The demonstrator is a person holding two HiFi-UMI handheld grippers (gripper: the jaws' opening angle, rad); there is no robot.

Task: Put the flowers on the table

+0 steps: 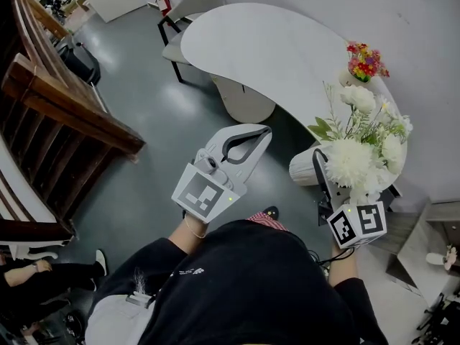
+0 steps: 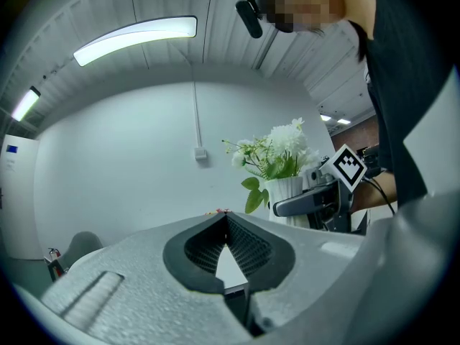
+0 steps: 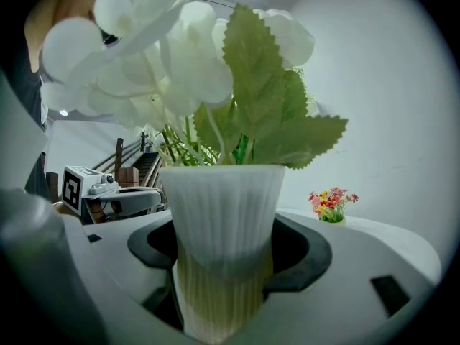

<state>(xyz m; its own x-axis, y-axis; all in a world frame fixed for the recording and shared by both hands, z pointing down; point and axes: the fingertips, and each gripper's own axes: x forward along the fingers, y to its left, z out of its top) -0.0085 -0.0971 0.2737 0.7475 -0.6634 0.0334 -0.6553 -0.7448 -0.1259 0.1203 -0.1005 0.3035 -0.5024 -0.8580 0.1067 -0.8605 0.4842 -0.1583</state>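
Note:
A bunch of white flowers [image 1: 363, 146] with green leaves stands in a white ribbed vase [image 1: 305, 168]. My right gripper [image 1: 317, 158] is shut on the vase and holds it upright in the air, beside the near edge of the white curved table [image 1: 266, 49]. In the right gripper view the vase [image 3: 221, 210] fills the space between the jaws of the right gripper [image 3: 223, 228]. My left gripper [image 1: 263, 131] hovers over the floor left of the vase, shut and with nothing in it. In the left gripper view, its tips [image 2: 226, 216] meet.
A small pot of colourful flowers [image 1: 365, 62] stands at the table's right end. Chairs [image 1: 192, 7] sit at the far side, and the table's pedestal [image 1: 244, 100] is underneath. A wooden stair railing [image 1: 68, 103] runs along the left. A seated person's legs [image 1: 32, 273] show at the lower left.

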